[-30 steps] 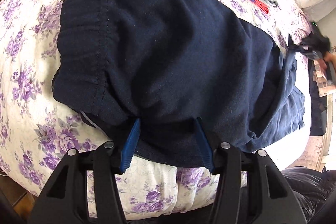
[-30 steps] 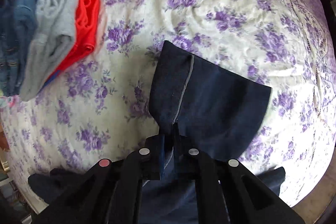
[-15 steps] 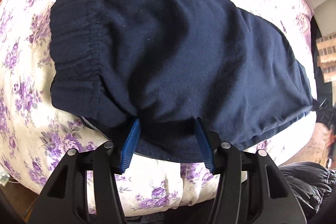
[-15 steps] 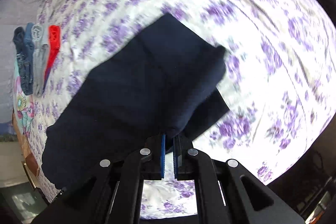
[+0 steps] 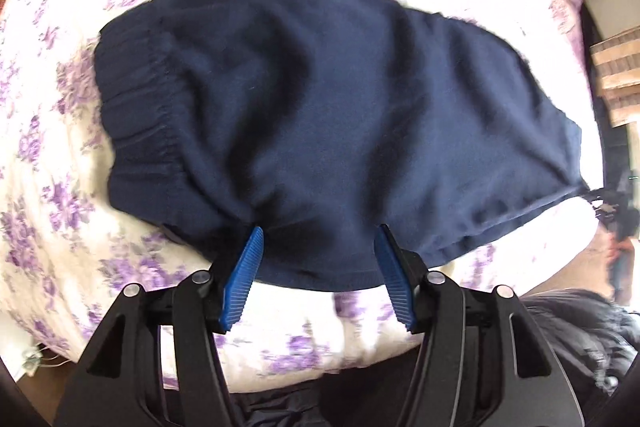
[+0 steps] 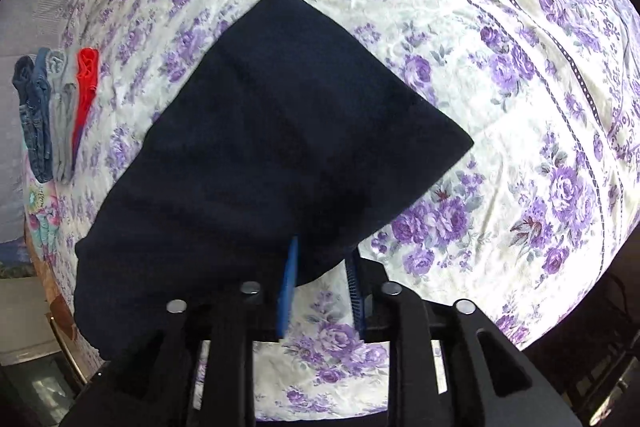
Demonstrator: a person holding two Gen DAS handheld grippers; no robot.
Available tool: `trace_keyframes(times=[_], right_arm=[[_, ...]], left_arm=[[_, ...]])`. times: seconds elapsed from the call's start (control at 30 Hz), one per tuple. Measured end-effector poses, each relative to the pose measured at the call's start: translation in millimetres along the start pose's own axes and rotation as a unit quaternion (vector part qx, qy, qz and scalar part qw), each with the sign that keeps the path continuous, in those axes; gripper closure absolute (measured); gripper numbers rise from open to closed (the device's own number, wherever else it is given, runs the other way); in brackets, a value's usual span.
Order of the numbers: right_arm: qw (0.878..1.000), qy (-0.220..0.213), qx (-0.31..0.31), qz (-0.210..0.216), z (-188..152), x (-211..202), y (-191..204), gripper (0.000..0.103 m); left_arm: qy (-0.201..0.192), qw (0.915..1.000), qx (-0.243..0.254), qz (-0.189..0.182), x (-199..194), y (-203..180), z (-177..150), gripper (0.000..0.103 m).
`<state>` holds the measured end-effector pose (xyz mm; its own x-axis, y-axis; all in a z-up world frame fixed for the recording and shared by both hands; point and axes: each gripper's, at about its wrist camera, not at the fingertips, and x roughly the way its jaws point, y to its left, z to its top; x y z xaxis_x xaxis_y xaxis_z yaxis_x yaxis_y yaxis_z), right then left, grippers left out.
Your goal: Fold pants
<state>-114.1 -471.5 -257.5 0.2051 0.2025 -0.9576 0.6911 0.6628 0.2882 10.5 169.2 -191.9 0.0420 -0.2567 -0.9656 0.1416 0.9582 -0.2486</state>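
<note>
Navy sweatpants (image 5: 340,115) lie folded over on a bed (image 6: 500,67) spread with a purple-flowered sheet, elastic waistband at one end. The left hand-held gripper (image 5: 318,239) opens wider around the near hem, and the right hand-held gripper (image 6: 322,253) opens over a corner (blue pads clear of cloth). Folded clothes (image 6: 52,111) sit well apart.
</note>
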Motion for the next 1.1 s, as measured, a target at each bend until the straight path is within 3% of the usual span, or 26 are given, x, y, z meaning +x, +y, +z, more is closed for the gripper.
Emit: trace_keyframes(times=[0.07, 0.17, 0.23, 0.3, 0.37, 0.43, 0.47, 0.5, 0.53, 0.63, 0.67, 0.73, 0.77, 0.8, 0.93, 1.0, 1.1], right_arm=[[0.999, 0.009, -0.022, -0.030, -4, -3, 7, 0.061], [0.989, -0.024, -0.115, -0.092, -19, -27, 44, 0.061], [0.976, -0.037, -0.202, -0.078, -38, -38, 83, 0.059], [0.952, -0.030, -0.303, -0.037, -64, -36, 131, 0.052], [0.920, -0.014, -0.392, 0.001, -91, -23, 176, 0.052], [0.892, 0.004, -0.451, 0.036, -113, -2, 218, 0.054], [0.880, 0.010, -0.472, 0.049, -121, 11, 235, 0.062], [0.873, 0.018, -0.484, 0.055, -127, 22, 248, 0.078], [0.870, 0.031, -0.489, 0.055, -130, 35, 258, 0.086], [0.863, 0.090, -0.496, 0.013, -140, 81, 271, 0.088], [0.852, 0.123, -0.509, -0.012, -148, 96, 270, 0.088], [0.825, 0.133, -0.548, -0.036, -160, 99, 281, 0.087], [0.816, 0.147, -0.558, -0.041, -160, 97, 291, 0.087], [0.815, 0.152, -0.558, -0.033, -155, 92, 302, 0.087], [0.816, 0.082, -0.572, 0.020, -120, 66, 375, 0.087], [0.811, 0.047, -0.581, 0.054, -105, 62, 418, 0.062], [0.795, 0.045, -0.601, 0.070, -94, 80, 470, 0.062]], left_arm=[[-0.017, 0.9997, 0.018, -0.009, -8, -16, 5, 0.047], [-0.033, 0.9977, 0.056, -0.018, -12, -51, 9, 0.047], [-0.031, 0.9958, 0.080, -0.032, -1, -72, 18, 0.047], [-0.017, 0.9942, 0.104, -0.021, 20, -91, 26, 0.047], [-0.002, 0.9928, 0.119, -0.019, 40, -104, 32, 0.047], [0.015, 0.9923, 0.119, -0.031, 59, -116, 38, 0.047], [0.022, 0.9919, 0.121, -0.031, 68, -121, 40, 0.047], [0.027, 0.9916, 0.126, -0.015, 78, -124, 37, 0.046], [0.031, 0.9906, 0.133, 0.001, 85, -128, 32, 0.046], [0.027, 0.9890, 0.145, 0.011, 87, -138, 19, 0.032], [0.029, 0.9892, 0.143, 0.012, 89, -139, 14, 0.032], [0.017, 0.9891, 0.146, 0.015, 89, -141, 3, 0.029], [0.012, 0.9895, 0.144, 0.013, 89, -141, -1, 0.028], [0.007, 0.9902, 0.139, 0.008, 88, -140, -4, 0.027], [-0.001, 0.9932, 0.115, -0.022, 87, -133, -4, 0.024], [-0.001, 0.9935, 0.110, -0.032, 85, -127, -3, 0.023], [-0.001, 0.9933, 0.111, -0.032, 83, -123, -2, 0.022]])
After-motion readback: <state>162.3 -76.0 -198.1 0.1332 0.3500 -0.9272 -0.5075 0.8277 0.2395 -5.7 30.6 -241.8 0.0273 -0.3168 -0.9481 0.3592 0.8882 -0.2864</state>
